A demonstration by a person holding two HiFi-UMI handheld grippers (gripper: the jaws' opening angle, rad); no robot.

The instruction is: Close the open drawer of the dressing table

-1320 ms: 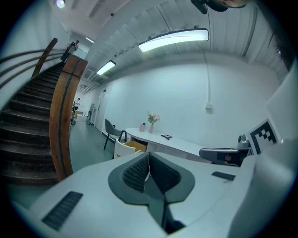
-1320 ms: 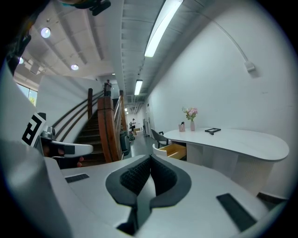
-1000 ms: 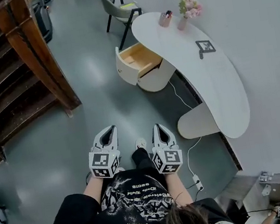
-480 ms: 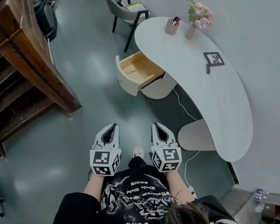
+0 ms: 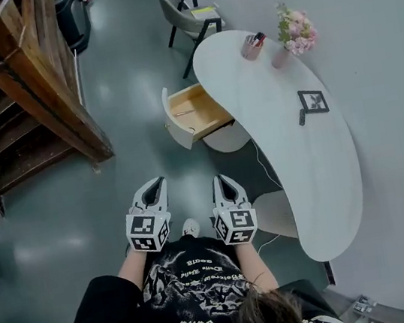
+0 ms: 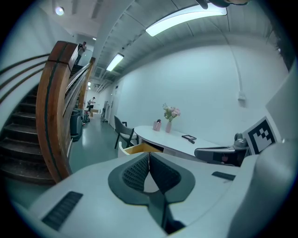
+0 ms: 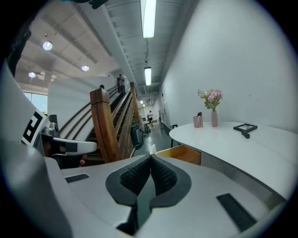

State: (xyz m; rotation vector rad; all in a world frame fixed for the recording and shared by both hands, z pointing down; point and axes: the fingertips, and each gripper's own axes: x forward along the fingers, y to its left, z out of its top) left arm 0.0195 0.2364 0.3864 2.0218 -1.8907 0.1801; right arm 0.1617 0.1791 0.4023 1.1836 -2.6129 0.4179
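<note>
A white curved dressing table stands against the wall on the right. Its wooden-lined drawer is pulled out toward the left, and shows as the drawer and the drawer in the gripper views. My left gripper and right gripper are held side by side in front of my chest, well short of the drawer. Both are shut with nothing between the jaws, seen also at the left gripper and right gripper.
A wooden staircase fills the upper left. A grey chair stands beyond the table's far end. On the tabletop are a pink flower vase, a cup and a small picture frame. A white cable runs along the floor under the table.
I have walked forward across the grey floor, so the table and open drawer lie nearer and more to my right. Both grippers stayed shut and side by side.
</note>
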